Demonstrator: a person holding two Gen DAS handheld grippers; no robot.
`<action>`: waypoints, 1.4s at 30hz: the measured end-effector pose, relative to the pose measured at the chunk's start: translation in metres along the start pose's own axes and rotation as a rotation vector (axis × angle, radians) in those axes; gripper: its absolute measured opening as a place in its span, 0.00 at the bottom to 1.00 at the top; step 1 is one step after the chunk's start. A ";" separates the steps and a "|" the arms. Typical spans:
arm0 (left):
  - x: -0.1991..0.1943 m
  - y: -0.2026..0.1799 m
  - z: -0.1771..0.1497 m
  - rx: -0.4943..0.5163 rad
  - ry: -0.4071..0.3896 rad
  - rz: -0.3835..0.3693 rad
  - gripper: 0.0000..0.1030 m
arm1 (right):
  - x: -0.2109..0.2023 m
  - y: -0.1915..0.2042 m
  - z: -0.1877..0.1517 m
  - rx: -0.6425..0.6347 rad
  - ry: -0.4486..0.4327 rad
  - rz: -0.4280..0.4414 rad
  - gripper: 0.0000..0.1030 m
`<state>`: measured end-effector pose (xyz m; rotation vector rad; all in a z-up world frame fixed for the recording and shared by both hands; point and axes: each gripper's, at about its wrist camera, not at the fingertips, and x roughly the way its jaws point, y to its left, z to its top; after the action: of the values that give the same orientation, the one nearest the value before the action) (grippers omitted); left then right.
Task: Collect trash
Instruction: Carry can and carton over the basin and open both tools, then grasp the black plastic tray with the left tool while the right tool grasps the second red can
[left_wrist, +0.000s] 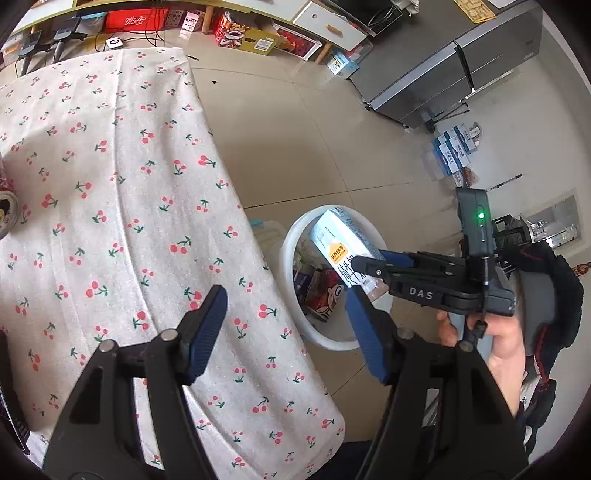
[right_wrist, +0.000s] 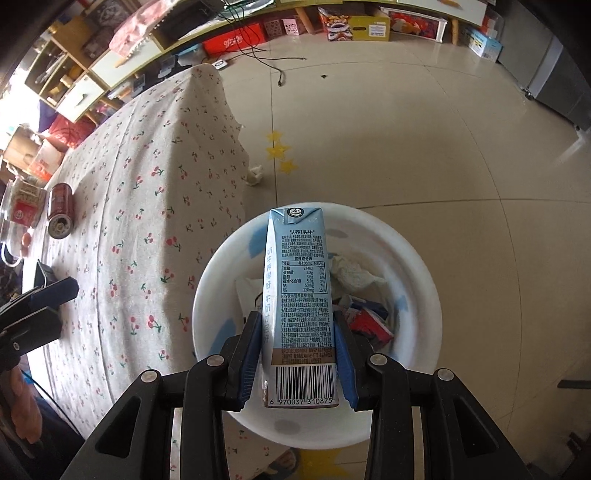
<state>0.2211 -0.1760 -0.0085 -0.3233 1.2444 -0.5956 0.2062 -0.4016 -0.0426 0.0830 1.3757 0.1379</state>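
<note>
Tall pale-blue printed cardboard milk carton (right_wrist: 299, 295), rectangular, clamped between ribbed blue pads of right tongs (right_wrist: 300, 354), above round white plastic bin (right_wrist: 424, 258) holding crumpled wrappers. Left tongs (left_wrist: 286, 328) apart, empty, over cherry-print cloth surface (left_wrist: 129, 184). Red cylindrical drink can (right_wrist: 61, 216) lying there.

tall pale-blue printed paper milk carton (right_wrist: 299, 291): smooth, slight sheen | round white plastic bin (right_wrist: 417, 258): glossy, at 6 o'clock | cherry-print cream cloth tablecloth (right_wrist: 155, 206): matt, woven, creased | red metal drink can (right_wrist: 61, 216): shiny, at 9 o'clock | beige tiled floor (right_wrist: 424, 129): polished, reflecting | blue gripper pads (left_wrist: 207, 325): ribbed, matt
</note>
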 end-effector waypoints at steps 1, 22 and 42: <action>0.000 0.000 0.000 -0.002 0.001 0.000 0.66 | 0.003 0.001 0.003 -0.034 -0.014 -0.048 0.41; -0.068 0.043 0.006 -0.020 -0.065 0.092 0.66 | -0.052 0.022 0.024 -0.008 -0.221 -0.201 0.50; -0.176 0.214 -0.052 -0.308 -0.112 0.376 0.66 | -0.041 0.211 0.059 -0.255 -0.318 -0.007 0.55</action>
<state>0.1892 0.1040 -0.0006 -0.3617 1.2479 -0.0608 0.2462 -0.1976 0.0385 -0.1095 1.0324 0.2809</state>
